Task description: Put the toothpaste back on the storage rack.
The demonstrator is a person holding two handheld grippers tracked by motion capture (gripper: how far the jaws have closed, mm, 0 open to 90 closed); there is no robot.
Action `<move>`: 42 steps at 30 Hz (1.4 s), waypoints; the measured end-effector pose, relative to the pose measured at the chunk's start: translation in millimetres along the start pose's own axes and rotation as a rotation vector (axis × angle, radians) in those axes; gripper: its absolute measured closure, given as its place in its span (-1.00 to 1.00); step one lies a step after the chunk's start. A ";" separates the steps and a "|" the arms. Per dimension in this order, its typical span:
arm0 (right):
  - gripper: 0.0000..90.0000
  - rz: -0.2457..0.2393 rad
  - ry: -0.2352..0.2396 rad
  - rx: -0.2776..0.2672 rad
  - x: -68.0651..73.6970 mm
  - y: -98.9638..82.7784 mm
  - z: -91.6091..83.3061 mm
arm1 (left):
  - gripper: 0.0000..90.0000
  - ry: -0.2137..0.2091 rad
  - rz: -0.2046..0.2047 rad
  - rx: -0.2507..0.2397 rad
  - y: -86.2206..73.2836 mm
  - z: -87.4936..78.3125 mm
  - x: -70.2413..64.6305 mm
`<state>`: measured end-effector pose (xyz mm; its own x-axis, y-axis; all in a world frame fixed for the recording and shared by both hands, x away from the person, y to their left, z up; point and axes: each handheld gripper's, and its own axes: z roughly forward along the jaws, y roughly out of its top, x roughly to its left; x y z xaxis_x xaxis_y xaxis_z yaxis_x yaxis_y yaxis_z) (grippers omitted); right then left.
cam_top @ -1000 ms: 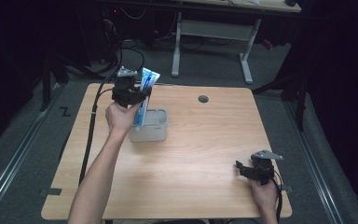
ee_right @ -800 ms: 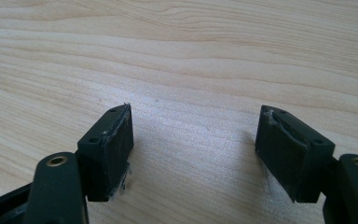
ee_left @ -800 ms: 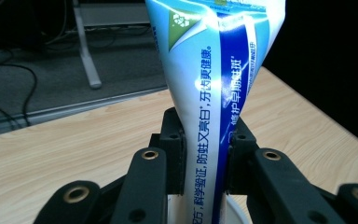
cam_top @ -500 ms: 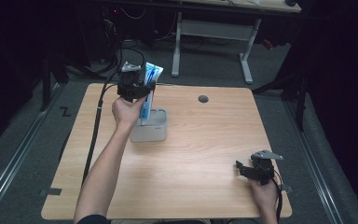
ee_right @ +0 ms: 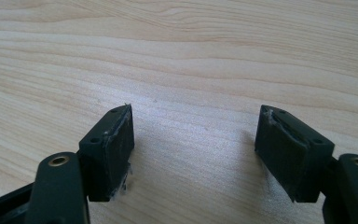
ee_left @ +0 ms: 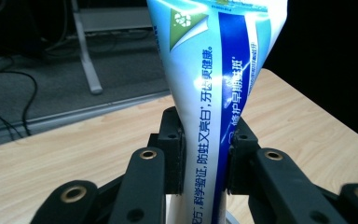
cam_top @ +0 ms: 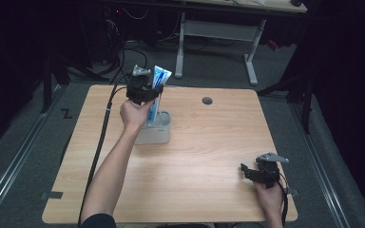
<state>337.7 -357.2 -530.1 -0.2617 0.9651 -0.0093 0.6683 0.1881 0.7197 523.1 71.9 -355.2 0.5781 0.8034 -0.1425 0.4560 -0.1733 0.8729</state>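
A blue and white toothpaste tube (cam_top: 159, 88) stands upright with its lower end in a grey holder (cam_top: 156, 133) on the wooden table (cam_top: 195, 156). My left gripper (cam_top: 145, 92) is shut on the tube above the holder. In the left gripper view both black pads press the tube (ee_left: 214, 107) from either side, and the left gripper (ee_left: 205, 154) points toward the table's far edge. My right gripper (cam_top: 249, 171) rests low at the table's near right corner. Its jaws stand wide apart over bare wood in the right gripper view (ee_right: 193, 149), with nothing between them.
A round dark grommet hole (cam_top: 207, 100) sits near the table's far edge. A black cable (cam_top: 102, 128) trails from the left gripper along the forearm. Beyond the table stands a desk frame with white legs (cam_top: 218, 33) on dark carpet.
My left hand has carried the tube a little to the right and downward, over the grey holder. The right hand has kept still.
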 end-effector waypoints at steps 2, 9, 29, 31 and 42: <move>-0.37 0.000 0.000 0.000 0.0 0.0 0.0 | 0.62 0.005 0.008 0.007 -1.3 -0.7 1.3; -0.37 0.003 0.000 -0.001 -0.6 0.0 0.0 | 0.61 0.016 0.012 0.032 -9.5 -3.4 8.5; -0.37 0.005 -0.004 -0.001 -0.6 0.1 0.1 | 0.60 0.037 0.039 0.071 -24.1 -4.2 7.6; -0.37 0.006 -0.003 0.000 -0.6 0.1 0.0 | 0.60 0.044 0.039 0.081 -24.8 -4.3 8.6; -0.36 0.008 -0.004 -0.001 -1.1 0.1 0.0 | 0.60 0.067 0.041 0.128 -27.2 -2.7 11.1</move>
<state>338.1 -358.2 -530.0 -0.2534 0.9673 -0.0067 0.6698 0.1804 0.7203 515.3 87.1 -379.2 0.5533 0.8298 -0.0722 0.5178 -0.2748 0.8101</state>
